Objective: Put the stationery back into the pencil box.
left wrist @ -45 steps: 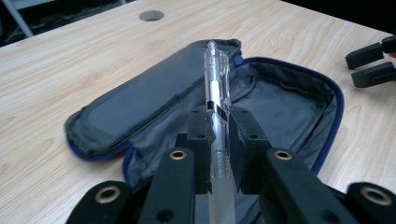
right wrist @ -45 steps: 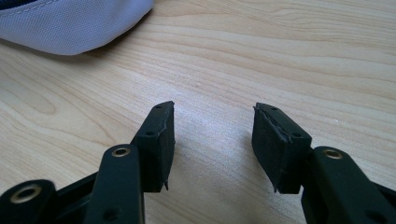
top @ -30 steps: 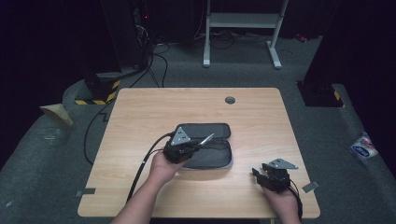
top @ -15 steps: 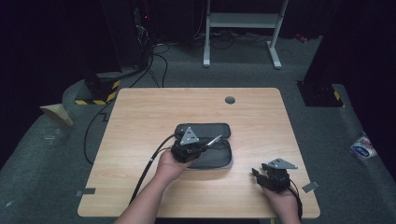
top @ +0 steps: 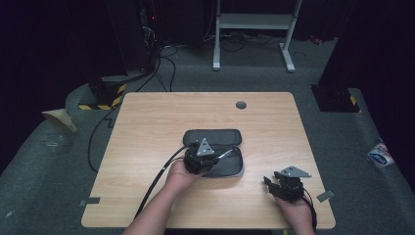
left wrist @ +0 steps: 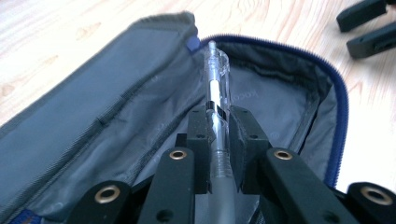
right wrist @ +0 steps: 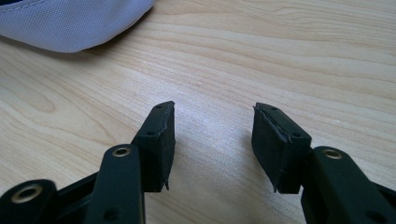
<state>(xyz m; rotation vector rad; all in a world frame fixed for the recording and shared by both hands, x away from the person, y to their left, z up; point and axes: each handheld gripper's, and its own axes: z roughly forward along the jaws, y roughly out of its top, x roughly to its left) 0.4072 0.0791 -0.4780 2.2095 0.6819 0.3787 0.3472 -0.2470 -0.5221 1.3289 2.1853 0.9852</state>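
Faint pale lettering printed on the grey inner lining of the open pencil case (left wrist: 261, 100), just beyond the jaws of the left hand-held gripper (left wrist: 218, 126), seen upside down and too blurred to read, no other legible text

Both forearms are bare, with no sleeves. The left gripper (top: 201, 157) and right gripper (top: 286, 183) are black, each topped by a grey three-cornered plate and trailing a black cable. Their black jaws have brass-ringed screw holes and rough foam pads (right wrist: 275, 140).

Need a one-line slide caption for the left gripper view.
Left claw shut on a clear pen, held over the open grey pencil case.
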